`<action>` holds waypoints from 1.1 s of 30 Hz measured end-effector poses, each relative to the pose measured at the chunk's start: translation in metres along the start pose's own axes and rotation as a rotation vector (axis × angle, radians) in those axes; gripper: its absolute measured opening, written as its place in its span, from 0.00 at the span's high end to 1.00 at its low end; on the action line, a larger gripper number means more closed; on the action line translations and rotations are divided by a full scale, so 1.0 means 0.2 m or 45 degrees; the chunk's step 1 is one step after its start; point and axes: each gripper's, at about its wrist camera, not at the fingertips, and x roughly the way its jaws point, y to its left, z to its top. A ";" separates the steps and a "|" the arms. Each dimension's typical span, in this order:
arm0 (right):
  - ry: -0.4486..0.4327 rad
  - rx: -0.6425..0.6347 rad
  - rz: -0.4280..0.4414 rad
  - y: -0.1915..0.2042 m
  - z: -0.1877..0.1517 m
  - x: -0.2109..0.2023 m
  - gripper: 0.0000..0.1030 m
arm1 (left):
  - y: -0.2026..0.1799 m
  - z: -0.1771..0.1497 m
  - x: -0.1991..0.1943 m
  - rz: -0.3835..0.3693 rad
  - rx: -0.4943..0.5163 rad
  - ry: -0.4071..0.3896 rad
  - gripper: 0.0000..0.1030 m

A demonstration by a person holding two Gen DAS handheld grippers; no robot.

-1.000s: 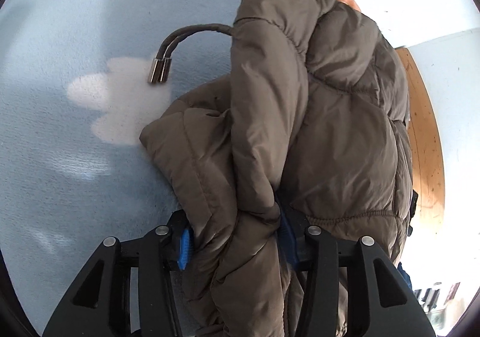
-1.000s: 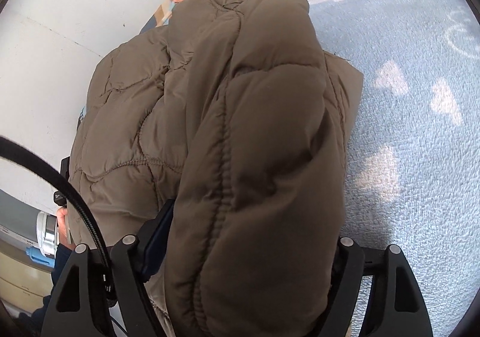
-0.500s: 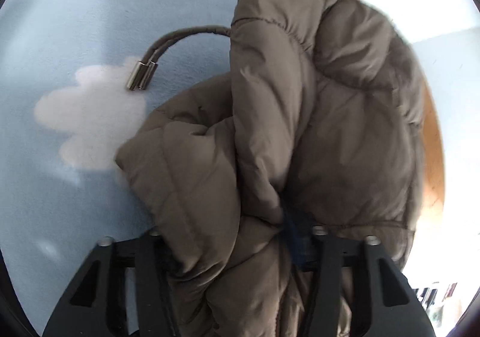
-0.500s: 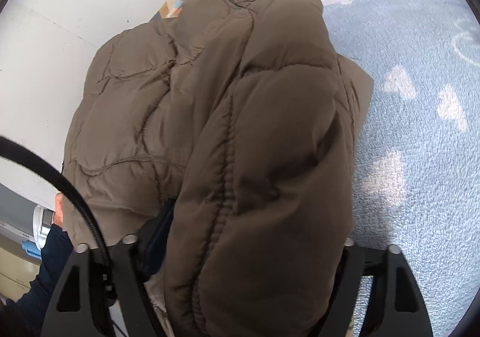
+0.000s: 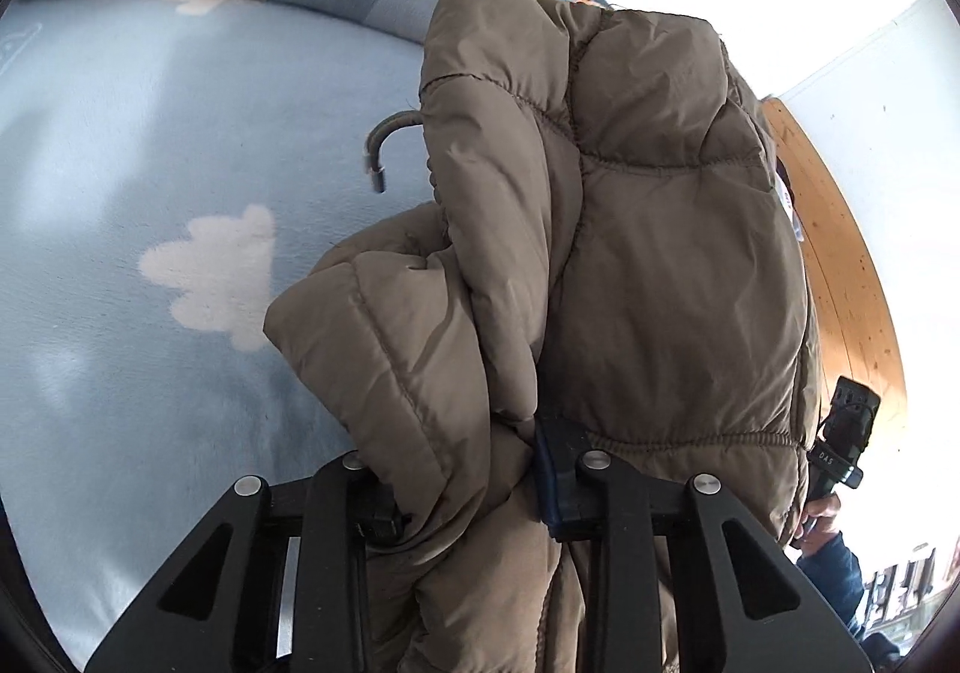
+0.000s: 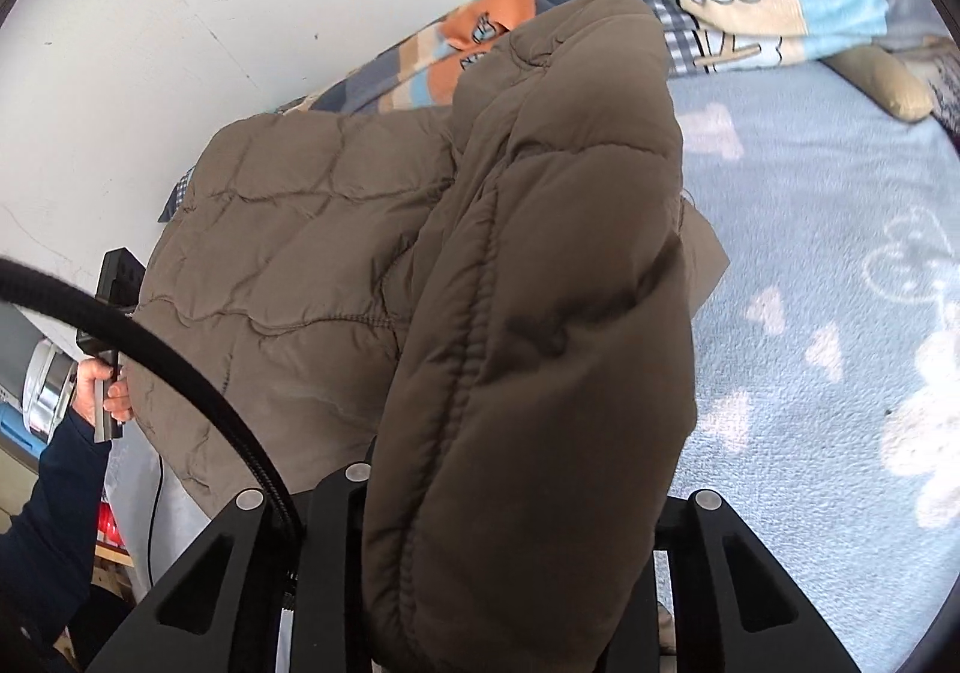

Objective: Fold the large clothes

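Both jaws have just been closing on the brown puffer jacket (image 5: 630,253): left gripper (image 5: 474,493) and right gripper (image 6: 510,499) clench it, its bulk running toward 12 o'clock

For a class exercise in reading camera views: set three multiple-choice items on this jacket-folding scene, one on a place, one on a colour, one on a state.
1. Where does the drawstring hang?
A. over the blue blanket
B. over bare wooden floor
C. inside a drawer

2. What colour is the puffer jacket?
A. red
B. brown
C. white

3. What is the left gripper doing?
A. standing open and empty
B. clamping jacket fabric
C. holding a pillow

Answers: 1 A, the blanket lies behind the cord. 2 B, its quilting is brown in both views. 3 B, fabric bunches between its jaws.
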 end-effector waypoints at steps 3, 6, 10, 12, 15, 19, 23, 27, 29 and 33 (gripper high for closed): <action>-0.013 -0.042 -0.008 0.03 0.01 -0.06 0.67 | -0.04 -0.02 -0.08 0.000 0.013 -0.003 0.71; -0.031 -0.089 -0.016 0.09 0.01 -0.13 0.68 | -0.10 -0.06 -0.17 -0.001 0.018 -0.011 0.71; -0.047 -0.162 -0.021 0.18 0.00 -0.27 0.68 | -0.28 -0.10 -0.27 0.001 0.032 -0.026 0.71; -0.063 -0.204 -0.026 0.25 -0.02 -0.34 0.68 | -0.32 -0.15 -0.34 0.000 0.035 -0.041 0.71; -0.104 -0.242 -0.023 0.33 -0.09 -0.48 0.68 | -0.35 -0.24 -0.46 -0.015 0.033 -0.076 0.71; -0.162 -0.260 -0.007 0.42 -0.23 -0.65 0.68 | -0.39 -0.42 -0.61 -0.044 0.018 -0.109 0.71; -0.187 -0.268 0.006 0.46 -0.36 -0.77 0.68 | -0.40 -0.63 -0.71 -0.066 -0.015 -0.125 0.71; -0.172 -0.250 0.003 0.45 -0.50 -0.82 0.68 | -0.38 -0.83 -0.73 -0.081 -0.064 -0.111 0.71; -0.144 -0.245 -0.011 0.45 -0.57 -0.80 0.68 | -0.33 -0.90 -0.68 -0.080 -0.090 -0.109 0.71; -0.042 -0.217 -0.082 0.40 -0.63 -0.65 0.68 | -0.19 -0.98 -0.46 0.021 -0.186 -0.029 0.71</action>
